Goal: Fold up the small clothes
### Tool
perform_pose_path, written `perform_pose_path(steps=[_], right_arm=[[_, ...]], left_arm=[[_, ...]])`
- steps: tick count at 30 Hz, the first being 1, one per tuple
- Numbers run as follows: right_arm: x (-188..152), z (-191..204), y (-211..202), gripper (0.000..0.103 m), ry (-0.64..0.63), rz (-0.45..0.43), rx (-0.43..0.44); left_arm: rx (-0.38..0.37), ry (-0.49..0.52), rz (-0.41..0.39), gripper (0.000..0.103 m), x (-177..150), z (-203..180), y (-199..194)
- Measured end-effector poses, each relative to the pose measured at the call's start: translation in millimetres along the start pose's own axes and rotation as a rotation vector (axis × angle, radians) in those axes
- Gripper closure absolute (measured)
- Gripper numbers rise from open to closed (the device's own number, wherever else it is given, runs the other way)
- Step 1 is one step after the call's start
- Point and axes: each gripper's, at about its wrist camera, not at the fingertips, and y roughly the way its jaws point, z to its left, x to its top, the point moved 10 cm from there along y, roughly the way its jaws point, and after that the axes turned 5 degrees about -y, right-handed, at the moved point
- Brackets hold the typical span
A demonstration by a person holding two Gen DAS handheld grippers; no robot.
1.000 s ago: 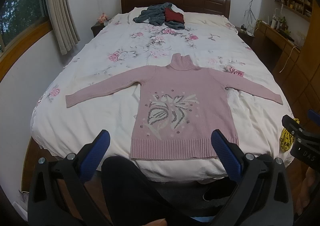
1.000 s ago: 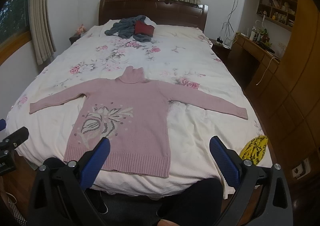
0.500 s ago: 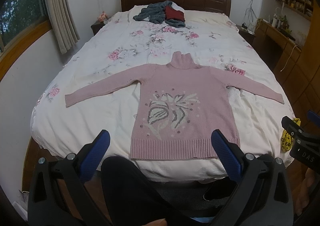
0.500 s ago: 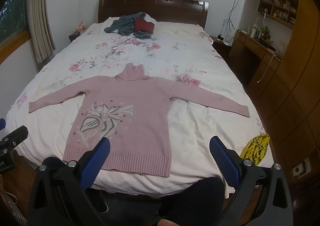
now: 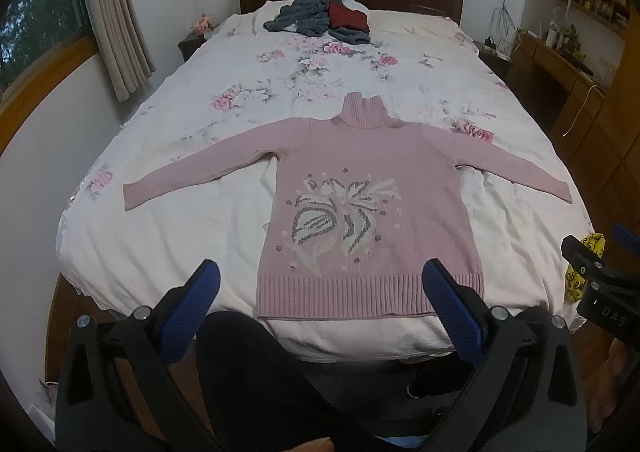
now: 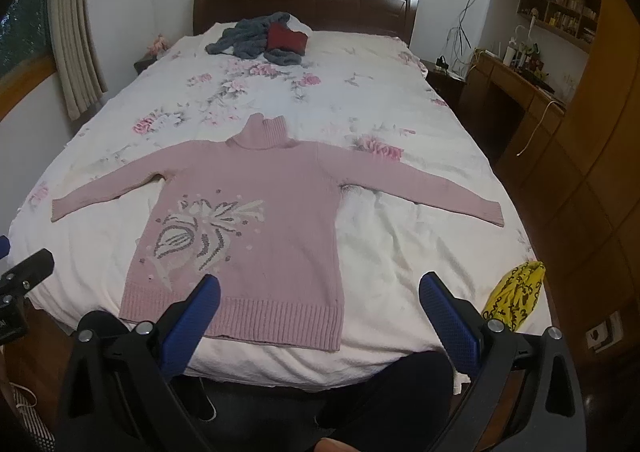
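Pink sweater [image 5: 370, 212] is laid flat, face up, near the foot of the bed [image 5: 208, 220], sleeves spread out so each can be folded in. Left claw [image 5: 320, 280] and right claw [image 6: 320, 292] are held wide, empty, short of the hem; no fold made yet.

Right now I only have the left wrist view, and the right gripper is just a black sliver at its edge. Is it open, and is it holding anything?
Observer: The right gripper is open, its blue pads spread wide, holding nothing and not touching the pink sweater.
Operator: What's the yellow thing half hidden behind it?
Observer: A crumpled yellow item with black print, maybe a bag, at the near right corner of the bed.
Operator: Anything on the wall past it?
Observer: A small white wall socket low on the wood panelling.
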Motion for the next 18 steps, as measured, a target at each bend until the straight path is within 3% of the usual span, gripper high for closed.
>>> perform_pose_path(steps=[7, 8, 11, 15, 18], right_arm=[[0, -2, 32, 0.004, -0.007, 0.029, 0.026], [4, -2, 38, 0.004, -0.003, 0.0, 0.065], [13, -5, 59, 0.004, 0.032, -0.069, 0.25], [17, -65, 128, 0.004, 0.191, 0.023, 0.275], [14, -136, 176, 0.004, 0.383, 0.037, 0.277]], left_arm=[[0.005, 0.003, 0.01, 0.003, 5, -2, 24], [-0.016, 0.009, -0.011, 0.003, 7, -3, 29], [-0.19, 0.083, -0.088, 0.003, 12, -23, 49], [-0.248, 0.098, -0.004, 0.003, 6, -39, 103], [-0.218, 0.037, 0.082, 0.003, 1, -39, 158]])
